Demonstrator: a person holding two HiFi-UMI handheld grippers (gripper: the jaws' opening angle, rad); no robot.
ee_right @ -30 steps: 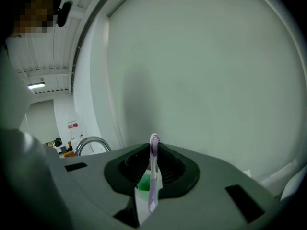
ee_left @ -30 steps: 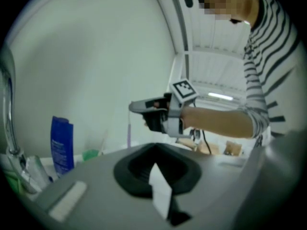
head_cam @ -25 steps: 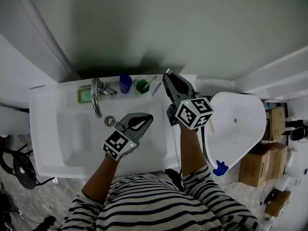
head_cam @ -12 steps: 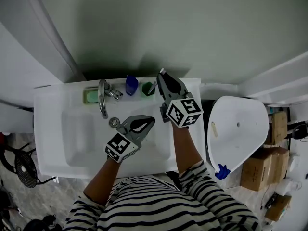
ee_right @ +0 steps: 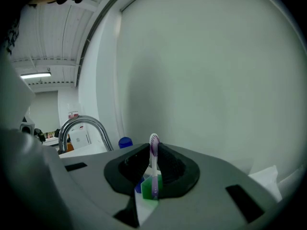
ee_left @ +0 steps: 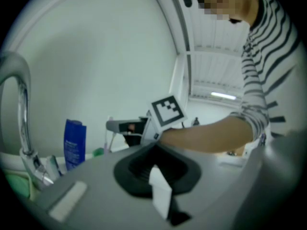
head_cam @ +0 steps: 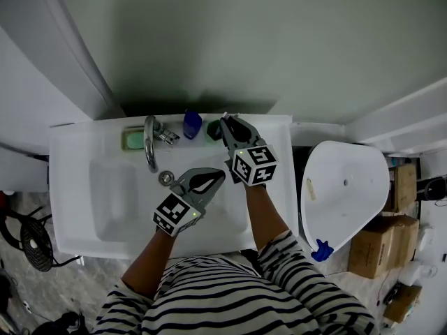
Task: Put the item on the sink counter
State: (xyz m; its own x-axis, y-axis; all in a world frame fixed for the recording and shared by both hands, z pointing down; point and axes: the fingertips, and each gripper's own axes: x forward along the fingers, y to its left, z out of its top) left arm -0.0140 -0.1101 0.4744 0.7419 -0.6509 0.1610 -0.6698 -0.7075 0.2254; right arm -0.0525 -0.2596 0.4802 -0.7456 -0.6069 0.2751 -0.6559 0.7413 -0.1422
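A white and purple toothbrush (ee_right: pixel 154 163) stands upright between the jaws of my right gripper (head_cam: pixel 225 122), which is shut on its handle. In the head view this gripper hangs over the back ledge of the white sink counter (head_cam: pixel 73 187), its tips just above the green cup (head_cam: pixel 213 132). The cup (ee_right: pixel 149 188) shows right under the brush in the right gripper view. My left gripper (head_cam: pixel 219 174) is over the basin, fingers together and nothing in them. From the left gripper view I see the right gripper's marker cube (ee_left: pixel 168 111).
A chrome faucet (head_cam: pixel 149 146), a blue bottle (head_cam: pixel 192 123) and a green soap dish (head_cam: pixel 133 139) line the back ledge. The drain (head_cam: pixel 166 178) lies in the basin. A white toilet (head_cam: pixel 343 187) stands to the right, with cardboard boxes (head_cam: pixel 377 229) beyond it.
My right gripper has moved left and down with the toothbrush, from the counter's right end to just over the green cup. The left gripper has stayed put.
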